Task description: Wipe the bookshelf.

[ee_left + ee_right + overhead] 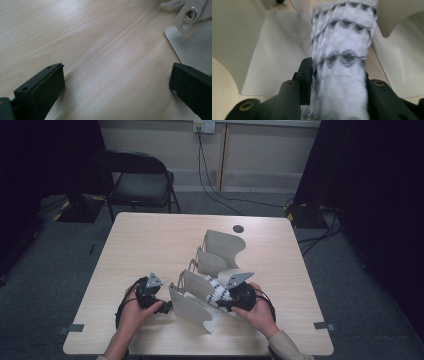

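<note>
Table: a pale wood-grain tabletop (145,245) with rounded corners, a small dark round hole (238,228) near its far edge.

Rack: a beige plastic file rack with curved upright dividers (207,270) stands slanting across the middle of the table, its near end towards the person.

Cloth: a white knitted cloth with thin black zigzag stripes (342,57), bunched into a thick roll. In the high view it lies at the rack's near right side (218,292), between two dividers as far as I can tell; in the right gripper view it stands up between beige walls.

Right gripper: the black two-jaw tool in the person's right hand (231,296) sits against the rack's right flank. Its jaws stand either side of the striped roll and the fabric fills the gap between them — whether the pads press on it or merely flank it, I cannot tell.

Left gripper: the black tool in the left hand (159,306) rests low over the table just beside the rack's near left corner. Its jaws are spread wide with bare wood between them — nothing grasped. The rack's base plate and a metal eyelet (191,13) sit just beyond its right jaw.

Room: a dark folding chair (140,177) stands beyond the table.
</note>
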Demonstrator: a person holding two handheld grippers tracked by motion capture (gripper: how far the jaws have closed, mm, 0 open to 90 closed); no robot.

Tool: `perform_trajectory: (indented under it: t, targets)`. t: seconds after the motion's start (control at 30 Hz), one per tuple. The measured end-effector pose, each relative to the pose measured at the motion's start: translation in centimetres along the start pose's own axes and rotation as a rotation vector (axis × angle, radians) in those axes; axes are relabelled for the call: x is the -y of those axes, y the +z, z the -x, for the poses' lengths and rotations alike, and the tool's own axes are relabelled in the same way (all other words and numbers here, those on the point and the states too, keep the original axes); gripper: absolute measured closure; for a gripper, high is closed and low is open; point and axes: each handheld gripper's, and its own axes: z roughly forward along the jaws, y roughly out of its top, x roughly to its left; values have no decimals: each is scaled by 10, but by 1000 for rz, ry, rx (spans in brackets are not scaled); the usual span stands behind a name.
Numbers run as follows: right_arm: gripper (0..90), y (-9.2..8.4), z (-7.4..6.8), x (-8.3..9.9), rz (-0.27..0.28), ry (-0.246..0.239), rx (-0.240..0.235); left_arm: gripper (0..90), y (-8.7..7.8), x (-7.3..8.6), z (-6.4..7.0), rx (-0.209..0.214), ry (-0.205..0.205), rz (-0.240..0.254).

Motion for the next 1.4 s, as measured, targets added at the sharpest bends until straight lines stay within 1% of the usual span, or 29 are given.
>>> perform_trajectory:
  t: [0.03,0.1,0.13,0.2,0.27,0.3,0.43,0.47,0.5,0.53,0.57,0.6,0.63,0.67,0.73,0.77,0.8,0.83,0.87,0.9,1.0,1.03,1.1,1.13,1.2,1.23,1.33,1.37,1.4]
  targets:
    - [546,-1,3,3,6,27,15,0,0,0,0,0,0,0]
    - [534,-2,4,4,9,32,18,0,0,0,0,0,0,0]
    - [496,-5,6,5,21,51,33,0,0,0,0,0,0,0]
    - [455,-7,7,5,27,63,37,0,0,0,0,0,0,0]
    - [415,-7,6,6,22,76,40,0,0,0,0,0,0,0]
    - [418,-5,5,8,9,72,51,0,0,0,0,0,0,0]
    - [472,2,5,14,-15,74,69,0,0,0,0,0,-3,1]
    - [634,5,5,18,-26,66,69,0,0,0,0,1,0,1]
    - [678,5,5,19,-25,62,55,0,0,0,0,0,-3,1]
    - [678,5,5,19,-25,62,55,0,0,0,0,0,-3,1]
    - [754,2,4,16,-28,39,54,0,0,0,0,1,0,0]
    - [754,2,4,16,-28,39,54,0,0,0,0,1,0,0]
    - [768,-2,4,14,-28,25,65,0,0,0,0,1,0,0]
    - [780,-12,3,6,0,14,58,0,0,0,0,0,-3,1]
    - [782,-17,3,3,8,3,61,0,0,0,0,-1,-3,1]
    - [785,-32,4,-9,41,-30,57,0,0,0,0,0,-3,1]
    - [785,-39,4,-15,55,-53,55,0,0,0,0,0,-3,1]
    - [785,-39,4,-15,55,-53,55,0,0,0,0,0,-3,1]
    - [785,-51,4,-29,86,-99,52,0,0,0,0,-1,-3,1]
    - [785,-51,4,-29,86,-99,52,0,0,0,0,-1,-3,1]
    - [784,-64,6,-45,127,-124,73,0,0,0,0,-1,-3,1]
    - [783,-67,13,-50,142,-87,94,0,0,0,0,-1,-4,1]
    - [783,-65,21,-49,144,-32,111,0,0,0,0,-1,-3,1]
    - [783,-65,21,-49,144,-32,111,0,0,0,0,-1,-3,1]
    - [783,-58,28,-46,129,12,127,0,0,0,0,0,-3,1]
    - [783,-50,30,-44,110,32,131,0,0,0,0,0,-3,1]
    - [783,-43,30,-43,96,36,126,0,0,0,0,0,-3,1]
    - [784,-33,30,-41,70,34,122,0,0,0,1,0,-7,4]
    - [784,-30,30,-40,64,35,119,0,0,0,1,0,-6,4]
